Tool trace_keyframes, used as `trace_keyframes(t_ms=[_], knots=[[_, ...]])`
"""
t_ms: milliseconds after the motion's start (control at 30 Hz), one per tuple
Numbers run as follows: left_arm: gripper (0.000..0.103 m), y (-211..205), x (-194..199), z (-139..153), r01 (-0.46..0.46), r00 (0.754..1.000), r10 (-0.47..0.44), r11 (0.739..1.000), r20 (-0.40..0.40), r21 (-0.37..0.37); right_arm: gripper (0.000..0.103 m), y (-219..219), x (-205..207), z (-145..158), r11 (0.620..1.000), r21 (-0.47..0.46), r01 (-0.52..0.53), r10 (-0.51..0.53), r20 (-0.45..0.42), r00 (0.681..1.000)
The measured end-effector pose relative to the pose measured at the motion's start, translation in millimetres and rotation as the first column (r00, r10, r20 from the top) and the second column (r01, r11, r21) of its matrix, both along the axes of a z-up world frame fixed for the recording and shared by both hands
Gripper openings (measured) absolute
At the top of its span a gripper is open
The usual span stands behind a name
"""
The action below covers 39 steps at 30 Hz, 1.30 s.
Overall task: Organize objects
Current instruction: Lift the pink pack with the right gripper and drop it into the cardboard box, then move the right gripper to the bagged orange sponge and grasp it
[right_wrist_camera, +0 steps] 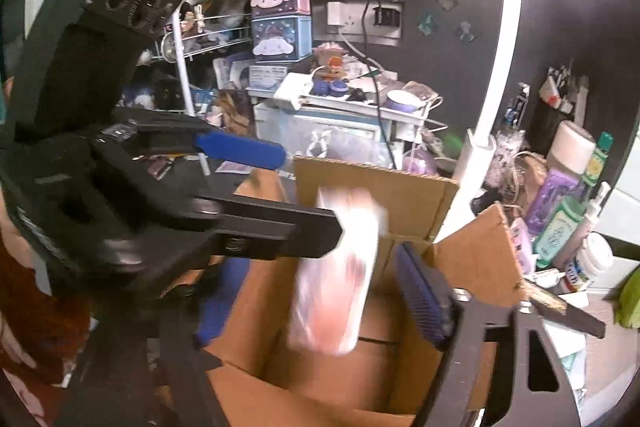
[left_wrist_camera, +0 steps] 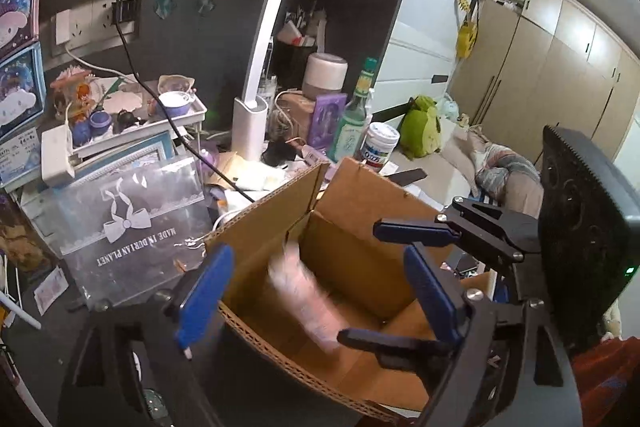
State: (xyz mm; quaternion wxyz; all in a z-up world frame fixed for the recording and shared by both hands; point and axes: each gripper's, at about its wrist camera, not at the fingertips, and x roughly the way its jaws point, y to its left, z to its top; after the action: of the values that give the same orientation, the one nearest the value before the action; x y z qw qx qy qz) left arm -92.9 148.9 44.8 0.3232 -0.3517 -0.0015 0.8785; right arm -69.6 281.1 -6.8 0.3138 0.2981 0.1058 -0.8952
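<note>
An open cardboard box [left_wrist_camera: 352,227] stands on the cluttered desk; it also shows in the right wrist view [right_wrist_camera: 400,187]. A pink-and-white packet [left_wrist_camera: 304,295], motion-blurred, is in mid-air inside the box, also in the right wrist view [right_wrist_camera: 340,275]. No finger touches it. My left gripper [left_wrist_camera: 316,295] is open above the box, blue pads either side. My right gripper [right_wrist_camera: 308,303] is open over the box from the other side; it appears in the left wrist view [left_wrist_camera: 396,283] with its jaws spread.
A white desk lamp [left_wrist_camera: 256,107] stands behind the box, its head glaring overhead. A clear plastic bag with a bow print [left_wrist_camera: 132,223] lies left. Bottles and a jar [left_wrist_camera: 380,143] crowd the far side. A black cable [left_wrist_camera: 176,123] crosses the desk.
</note>
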Motion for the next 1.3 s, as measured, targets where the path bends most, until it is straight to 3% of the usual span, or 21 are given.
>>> trace_keyframes(t_ms=[100,233,500,667,833,1000,1133,1300], knots=[[0.085,-6,4,5,-0.020,1.000,0.019,1.000,-0.024,-0.005,0.074,0,2,3,1.000,0.011,0.012,-0.012,-0.011,1.000],[0.086,-21,13,13,-0.039,0.998,0.040,0.999,-0.047,0.020,0.082,-3,7,7,1.000,0.018,0.015,-0.015,-0.029,0.999],[0.092,-80,40,29,-0.143,0.981,0.149,0.988,-0.126,0.056,0.082,-28,26,22,1.000,0.016,-0.021,0.023,-0.070,0.997],[0.094,-135,62,28,-0.243,0.954,0.251,0.967,-0.161,0.071,0.082,-63,46,30,0.992,-0.035,-0.123,0.120,-0.077,0.990],[0.096,-188,82,7,-0.338,0.924,0.343,0.939,-0.170,0.060,0.082,-112,68,21,0.970,-0.040,-0.240,0.237,-0.055,0.970],[0.096,-235,100,-30,-0.417,0.898,0.418,0.908,-0.139,0.042,0.082,-152,80,-20,0.957,-0.069,-0.281,0.285,0.051,0.957],[0.096,-257,112,-55,-0.433,0.895,0.434,0.901,-0.101,0.040,0.082,-177,74,-77,0.975,-0.069,-0.213,0.223,0.202,0.954],[0.096,-271,114,-77,-0.424,0.903,0.426,0.904,-0.047,0.052,0.082,-197,67,-130,0.994,0.015,-0.111,0.103,0.274,0.956]])
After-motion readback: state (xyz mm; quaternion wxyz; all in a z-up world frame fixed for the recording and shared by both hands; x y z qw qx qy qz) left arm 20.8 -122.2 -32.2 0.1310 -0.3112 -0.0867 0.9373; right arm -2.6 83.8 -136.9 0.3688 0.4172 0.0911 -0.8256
